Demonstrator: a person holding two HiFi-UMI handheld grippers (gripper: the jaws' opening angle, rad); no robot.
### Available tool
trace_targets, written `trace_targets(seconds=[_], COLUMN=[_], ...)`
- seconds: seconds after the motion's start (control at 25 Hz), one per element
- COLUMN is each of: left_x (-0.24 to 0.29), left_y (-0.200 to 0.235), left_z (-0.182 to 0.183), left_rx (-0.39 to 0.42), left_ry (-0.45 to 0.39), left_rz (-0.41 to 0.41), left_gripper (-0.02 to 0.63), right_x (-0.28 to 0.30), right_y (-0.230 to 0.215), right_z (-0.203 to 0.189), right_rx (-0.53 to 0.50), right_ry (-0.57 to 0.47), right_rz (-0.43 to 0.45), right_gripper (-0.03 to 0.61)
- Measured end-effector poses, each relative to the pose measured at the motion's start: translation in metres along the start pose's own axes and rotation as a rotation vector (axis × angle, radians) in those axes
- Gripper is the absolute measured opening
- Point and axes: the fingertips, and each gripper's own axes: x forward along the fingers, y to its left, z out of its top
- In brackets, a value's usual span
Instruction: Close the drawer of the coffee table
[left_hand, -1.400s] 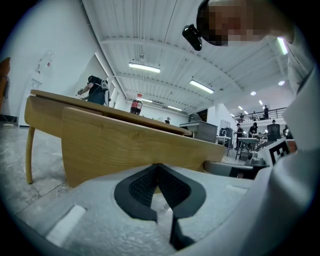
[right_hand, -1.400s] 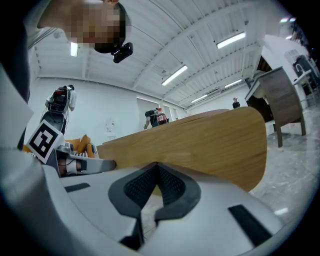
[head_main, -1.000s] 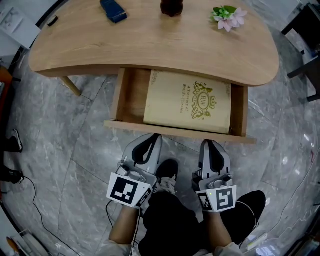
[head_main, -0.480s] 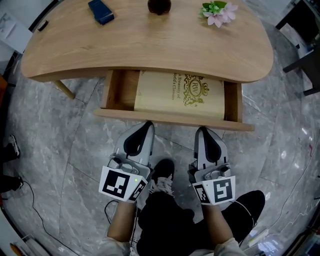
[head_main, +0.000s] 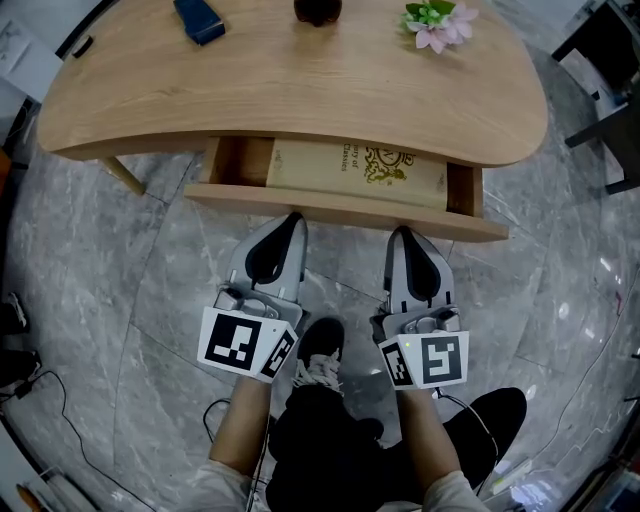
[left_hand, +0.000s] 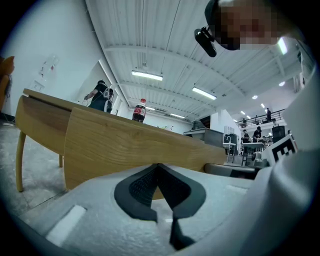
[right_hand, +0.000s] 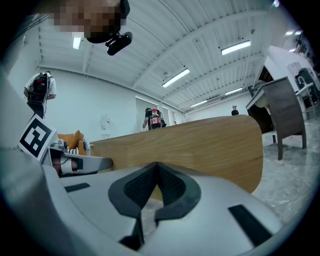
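Head view: a grey marble floor (head_main: 120, 300) under a pale-wood coffee table (head_main: 300, 100) with a rounded top. The drawer (head_main: 235, 162) beneath its near edge stands partly open. Only a narrow strip of its inside shows, and a cream book (head_main: 355, 165) with a gilt crest fills most of that strip. I hold both grippers side by side before the drawer's front panel (head_main: 340, 208): the left gripper (head_main: 293, 216) at the panel's left half, the right gripper (head_main: 400, 230) at its right half, tips touching the wood or just short of it, I cannot tell which. Left gripper view: jaws pressed together with nothing between them, the front panel (left_hand: 125, 145) directly ahead. Right gripper view: jaws likewise together and empty, the same front panel (right_hand: 210, 145) across the middle ground. Along the tabletop's far side, well apart from one another — a blue case (head_main: 198, 18), a dark bottle (head_main: 318, 10) and a spray of pink flowers (head_main: 437, 22). A black shoe (head_main: 322, 350) shows between my forearms
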Motion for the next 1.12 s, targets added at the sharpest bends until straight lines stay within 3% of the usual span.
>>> trace_targets(seconds=[0.36,0.6,1.12], left_x=[0.020,0.036,0.057], left_y=[0.009,0.013,0.023], left_z=[0.003,0.006,0.008], left_rx=[0.016,0.022,-0.013], left_ry=[0.009,0.009,-0.007], left_rz=[0.016,0.014,0.006], left_gripper=[0.009,0.009,0.009], right_x=[0.020,0.036,0.058], right_y=[-0.008,-0.019,-0.029], right_z=[0.000,0.003,0.005], right_rx=[-0.055,-0.034,-0.058], right_ry=[0.013,0.008,0.026], right_rz=[0.002,-0.022,-0.029], right_gripper=[0.017,0.017,0.017])
